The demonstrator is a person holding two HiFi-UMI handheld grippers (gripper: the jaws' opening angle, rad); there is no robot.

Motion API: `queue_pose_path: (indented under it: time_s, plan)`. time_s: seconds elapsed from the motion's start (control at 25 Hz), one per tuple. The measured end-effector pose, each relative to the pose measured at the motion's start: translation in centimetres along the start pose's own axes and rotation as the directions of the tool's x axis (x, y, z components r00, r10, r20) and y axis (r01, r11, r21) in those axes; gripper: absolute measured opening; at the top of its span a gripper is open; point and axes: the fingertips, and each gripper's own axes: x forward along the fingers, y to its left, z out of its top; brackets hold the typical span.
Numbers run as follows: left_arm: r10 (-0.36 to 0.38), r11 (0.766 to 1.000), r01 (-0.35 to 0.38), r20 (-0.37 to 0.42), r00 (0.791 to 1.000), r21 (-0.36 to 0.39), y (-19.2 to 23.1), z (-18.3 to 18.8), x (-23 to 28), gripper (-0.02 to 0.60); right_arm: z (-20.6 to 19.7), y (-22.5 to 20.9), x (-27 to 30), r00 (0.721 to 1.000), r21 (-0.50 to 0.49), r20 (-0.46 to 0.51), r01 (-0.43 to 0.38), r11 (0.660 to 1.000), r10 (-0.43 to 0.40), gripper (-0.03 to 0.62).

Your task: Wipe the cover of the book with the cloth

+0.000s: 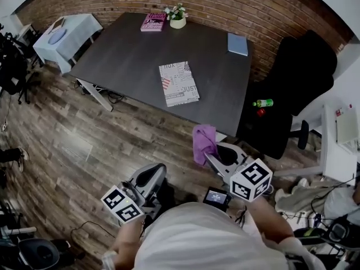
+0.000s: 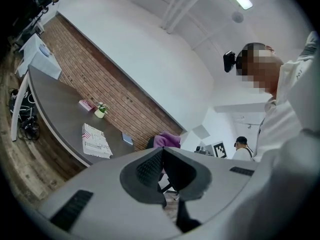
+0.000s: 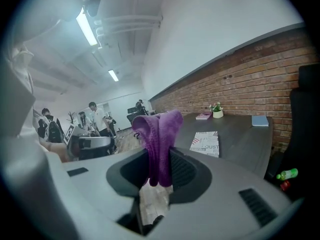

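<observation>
The book (image 1: 179,83) with a printed white cover lies flat near the front edge of the dark table (image 1: 129,55). It also shows in the left gripper view as the book (image 2: 95,140) and in the right gripper view as the book (image 3: 206,143). A purple cloth (image 1: 204,142) hangs from my right gripper (image 1: 212,154), short of the table's front edge. In the right gripper view the cloth (image 3: 161,139) is pinched between the jaws of the right gripper (image 3: 159,168). My left gripper (image 1: 152,176) is lower left over the floor, and in its own view the left gripper (image 2: 161,160) has its jaws together with nothing in them.
On the far part of the table are a pink book (image 1: 153,22), a small flower pot (image 1: 178,17) and a blue book (image 1: 237,44). A black chair (image 1: 298,89) with a green bottle (image 1: 262,102) stands to the right. A white side table (image 1: 67,35) is at the left. People (image 3: 97,118) stand behind.
</observation>
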Motion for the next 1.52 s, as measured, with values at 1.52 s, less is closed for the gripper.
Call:
queue_pose_path:
  time_s: [1.52]
  plan:
    - [0.310, 0.948, -0.272, -0.295, 0.904, 0.163, 27.2, 1.3, 11.3, 0.098, -2.0, -16.4, 26.9, 0.894, -0.017, -0.447, -0.002, 1.000, -0.006, 0.101]
